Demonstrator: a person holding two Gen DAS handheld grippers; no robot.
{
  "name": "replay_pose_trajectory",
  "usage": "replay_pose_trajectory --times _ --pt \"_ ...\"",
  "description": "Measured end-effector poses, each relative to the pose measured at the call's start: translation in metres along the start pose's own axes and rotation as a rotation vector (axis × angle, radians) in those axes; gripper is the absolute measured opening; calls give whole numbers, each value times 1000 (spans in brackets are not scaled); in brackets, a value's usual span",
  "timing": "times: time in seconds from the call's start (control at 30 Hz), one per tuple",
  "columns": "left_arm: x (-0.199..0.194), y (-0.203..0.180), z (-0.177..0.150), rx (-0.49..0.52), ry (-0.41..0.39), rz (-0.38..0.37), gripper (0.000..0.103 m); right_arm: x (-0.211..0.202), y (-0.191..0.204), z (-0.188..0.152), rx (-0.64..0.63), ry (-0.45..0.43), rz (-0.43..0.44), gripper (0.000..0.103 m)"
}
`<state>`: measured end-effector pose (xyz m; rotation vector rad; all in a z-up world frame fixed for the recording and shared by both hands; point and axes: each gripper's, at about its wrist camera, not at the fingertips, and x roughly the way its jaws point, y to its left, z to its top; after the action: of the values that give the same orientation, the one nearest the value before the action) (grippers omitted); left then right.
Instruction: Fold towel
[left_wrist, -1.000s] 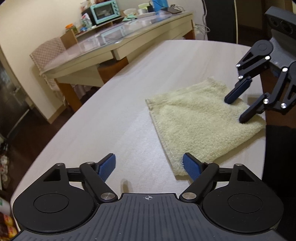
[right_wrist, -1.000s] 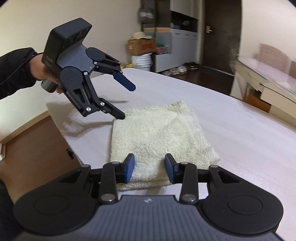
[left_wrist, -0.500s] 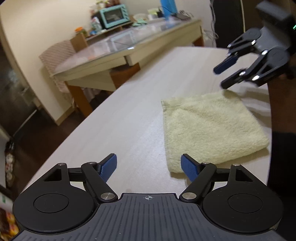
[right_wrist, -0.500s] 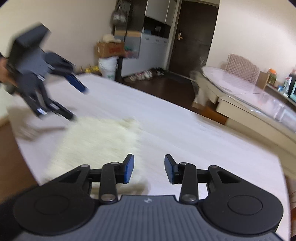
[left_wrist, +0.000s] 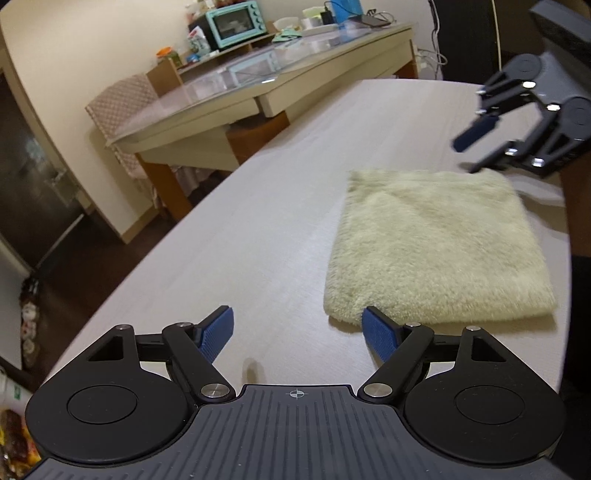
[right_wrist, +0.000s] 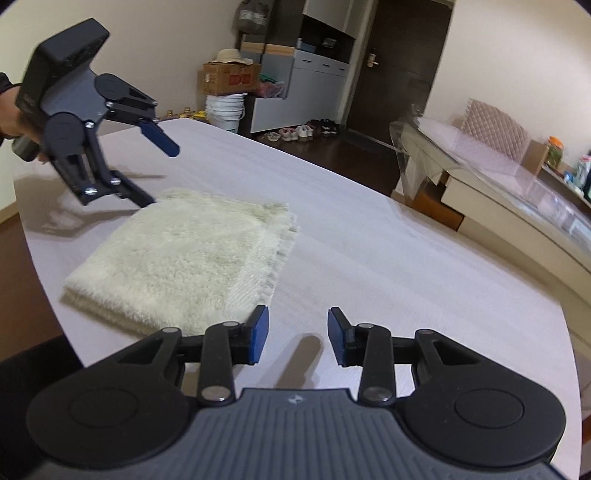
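Note:
A pale yellow-green fluffy towel (left_wrist: 436, 240) lies folded into a flat rectangle on the white table (left_wrist: 280, 206). My left gripper (left_wrist: 297, 334) hovers open just off the towel's near corner, its jaws wide apart with only bare tabletop between them. In the right wrist view the same towel (right_wrist: 184, 258) lies to the left, with the left gripper (right_wrist: 160, 176) raised over its far corner. My right gripper (right_wrist: 297, 334) is open, with a narrow empty gap over bare table beside the towel's fringed edge. It also appears in the left wrist view as the right gripper (left_wrist: 466, 157), above the towel's far edge.
A glass-topped side table (left_wrist: 236, 96) with a teal toaster oven (left_wrist: 232, 24) stands beyond the white table, with a padded chair (left_wrist: 122, 107) at its end. A cardboard box (right_wrist: 231, 77), white buckets (right_wrist: 225, 110) and a dark door (right_wrist: 395, 62) line the far wall.
My right gripper has lifted off the towel's surface and swung away to its edge, over bare table. The left gripper has stayed near the towel's corner. The towel lies flat, untouched.

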<state>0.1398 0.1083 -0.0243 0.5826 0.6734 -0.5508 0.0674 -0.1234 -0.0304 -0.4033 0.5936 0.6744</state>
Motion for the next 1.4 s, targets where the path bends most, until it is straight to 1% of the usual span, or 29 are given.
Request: replay_pose_trajectory --times 0.1,0.2,0.33,0.47,0.53,0.57,0.63,0.73,0.8,0.87,0.93,1.0,1.03,1.13,1.3,1.4 --pt "7 7 5 5 -2 19 82 -7 7 -1 35 1 -8 39" --pt "14 12 8 1 0 18 82 -13 12 -1 64 1 -9 39" --pt "14 11 7 -10 -3 27 82 -17 12 -2 78 1 -12 41" --pt "-2 15 -1 -105 -22 59 82 -21 1 11 68 -35 2 44" --pt "-15 17 -7 -204 -34 61 82 -17 -5 21 58 -46 11 45" --pt "-19 15 -8 -222 -42 56 82 -15 -8 26 53 -52 16 45" --pt "-32 1 -11 -232 -67 37 83 -7 -9 39 29 -63 39 49" --pt "-45 -27 -12 -229 -86 -6 84 11 -8 53 -1 -58 72 49" --pt "-47 -47 -13 -199 -81 -16 84 23 -7 60 -26 -51 76 49" --pt "-46 -59 -13 -170 -69 -9 84 34 -3 63 -81 -43 45 49" --pt "-45 -67 -15 -172 -62 11 84 43 -2 63 -114 -21 11 49" --pt "-44 -64 -18 -220 -49 9 84 50 -6 61 -109 -3 9 51" --pt "-44 -63 -19 -246 -43 7 84 50 -7 59 -101 -6 11 56" --pt "-43 -61 -19 -287 -19 18 85 50 -12 55 -83 -16 10 63" --pt "-44 -65 -15 -312 18 54 87 49 -14 53 -86 -20 7 66" --pt "-44 -66 -13 -318 30 69 87 42 -12 56 -83 -22 4 63"
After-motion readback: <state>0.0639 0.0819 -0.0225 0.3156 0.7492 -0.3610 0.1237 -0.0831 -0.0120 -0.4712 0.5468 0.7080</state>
